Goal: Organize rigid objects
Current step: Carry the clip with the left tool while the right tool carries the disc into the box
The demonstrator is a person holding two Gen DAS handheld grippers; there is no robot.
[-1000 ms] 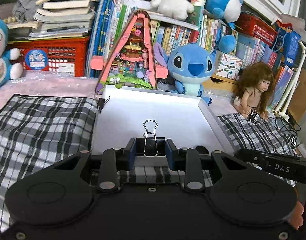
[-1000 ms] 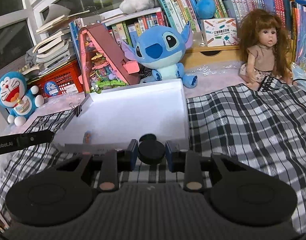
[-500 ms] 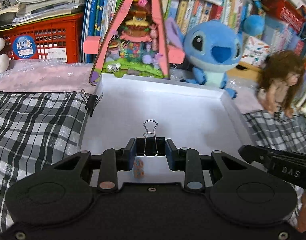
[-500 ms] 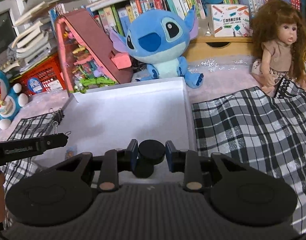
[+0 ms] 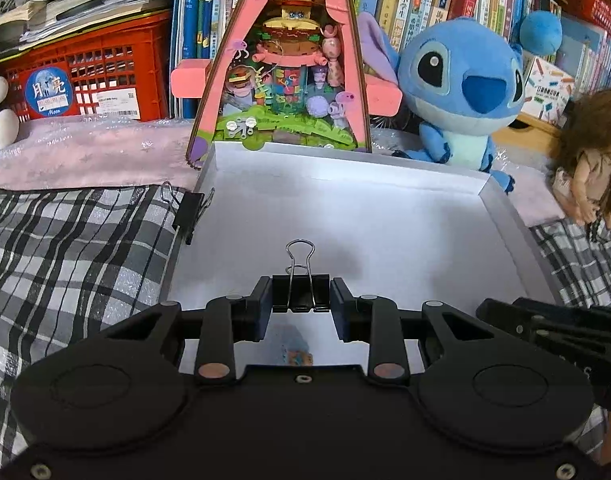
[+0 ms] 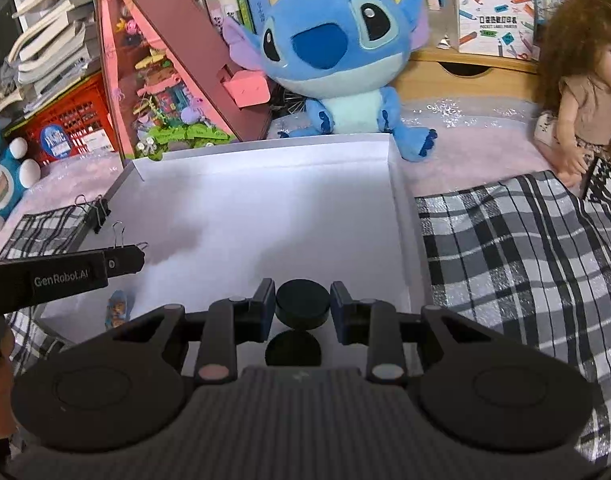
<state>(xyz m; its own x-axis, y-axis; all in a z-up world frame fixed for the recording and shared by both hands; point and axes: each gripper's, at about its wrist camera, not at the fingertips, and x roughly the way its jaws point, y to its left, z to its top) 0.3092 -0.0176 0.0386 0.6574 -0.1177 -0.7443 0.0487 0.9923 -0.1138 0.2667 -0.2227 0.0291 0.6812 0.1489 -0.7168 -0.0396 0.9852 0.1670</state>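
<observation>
Bookshelf and plush toys behind; plaid cloth point(image 6: 525, 240) flanks our white tray point(image 5: 501, 216). Left tongs point(image 5: 301, 294) clench a binder clip point(image 5: 301, 284), handles pointing forward, over the tray's near-left floor. Right tongs point(image 6: 302, 307) clench a black puck point(image 6: 302, 306) directly above a second puck point(image 6: 292, 350) lying in the tray.

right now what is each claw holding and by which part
The left claw pinches a black binder clip by the two sides of its body, wire handles pointing forward. The right claw grips a black round puck by its rim.
</observation>
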